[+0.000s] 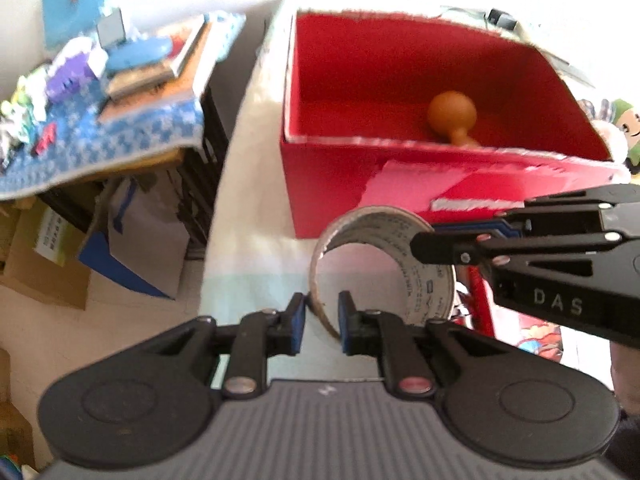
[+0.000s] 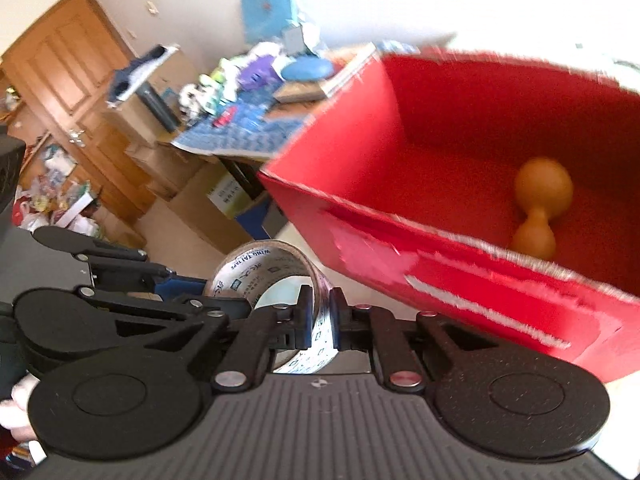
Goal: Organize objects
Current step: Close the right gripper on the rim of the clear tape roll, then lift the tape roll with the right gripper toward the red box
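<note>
Between the two tools, just in front of the red box [image 1: 400, 196], a roll of tape [image 1: 384, 272] with a printed white core is held on both sides. The left tool [image 1: 322, 322] has its jaws narrow and pressed on the near wall of the ring, one blue pad [image 1: 298, 320] outside and the other inside the hole. The right tool [image 2: 320, 316] also stands nearly closed and pinches the ring's wall at another place; in the left wrist view it comes in from the right side [image 1: 424, 246] and grips the far right part of the roll. The roll seems to be lifted a little over the pale worktop [image 1: 248, 256], but I cannot tell this for sure. Behind the roll, the box is open on top, and its front wall shows torn, lighter patches. Inside the box, near the front wall, lies an orange dumbbell-shaped object [image 2: 540, 204]. To the left of the box, well apart, a low table [image 1: 176, 156] with a blue patterned cloth [image 1: 120, 136] carries books and several small toys. Under that table there are cardboard boxes [image 1: 40, 256] on the floor. In the right wrist view, a wooden door [image 2: 68, 92] stands far at the left.
</note>
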### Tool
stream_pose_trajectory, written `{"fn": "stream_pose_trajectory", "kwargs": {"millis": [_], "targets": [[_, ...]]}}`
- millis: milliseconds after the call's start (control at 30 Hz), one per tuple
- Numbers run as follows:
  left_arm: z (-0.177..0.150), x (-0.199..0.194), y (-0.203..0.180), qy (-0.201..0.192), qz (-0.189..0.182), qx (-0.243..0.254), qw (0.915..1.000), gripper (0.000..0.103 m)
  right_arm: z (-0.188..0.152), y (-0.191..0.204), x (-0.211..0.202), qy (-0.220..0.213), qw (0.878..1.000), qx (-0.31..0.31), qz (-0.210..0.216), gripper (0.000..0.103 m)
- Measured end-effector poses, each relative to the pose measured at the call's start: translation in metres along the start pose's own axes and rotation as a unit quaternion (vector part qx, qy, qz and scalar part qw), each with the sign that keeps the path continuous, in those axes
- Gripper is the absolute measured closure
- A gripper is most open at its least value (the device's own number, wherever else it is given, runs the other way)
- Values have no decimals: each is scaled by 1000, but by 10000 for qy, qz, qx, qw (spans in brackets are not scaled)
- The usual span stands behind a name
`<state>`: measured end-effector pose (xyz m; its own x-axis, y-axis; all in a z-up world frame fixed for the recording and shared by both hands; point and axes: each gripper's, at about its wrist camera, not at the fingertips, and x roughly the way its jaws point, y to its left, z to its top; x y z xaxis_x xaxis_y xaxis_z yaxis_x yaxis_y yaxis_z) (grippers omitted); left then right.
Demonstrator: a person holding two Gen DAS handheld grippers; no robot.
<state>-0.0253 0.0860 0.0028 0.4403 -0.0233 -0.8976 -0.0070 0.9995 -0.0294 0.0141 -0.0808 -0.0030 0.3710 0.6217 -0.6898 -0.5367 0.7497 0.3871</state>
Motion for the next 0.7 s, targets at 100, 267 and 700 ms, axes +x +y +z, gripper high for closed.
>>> {"fn": "stream_pose_trajectory", "kwargs": {"millis": [100,267,700], "targets": [[3,-26,-6,-281,89,49,9996,91,2,9,-15,-242,9993,-269,-16,94],[15,-64,-17,-784,174,115,9967,91,15,10,-40,-695,9973,-210,99,93],[84,-61,-70,-1657,-706,787,9805,91,35,-44,-89,-1818,9772,459,-994,94]]}}
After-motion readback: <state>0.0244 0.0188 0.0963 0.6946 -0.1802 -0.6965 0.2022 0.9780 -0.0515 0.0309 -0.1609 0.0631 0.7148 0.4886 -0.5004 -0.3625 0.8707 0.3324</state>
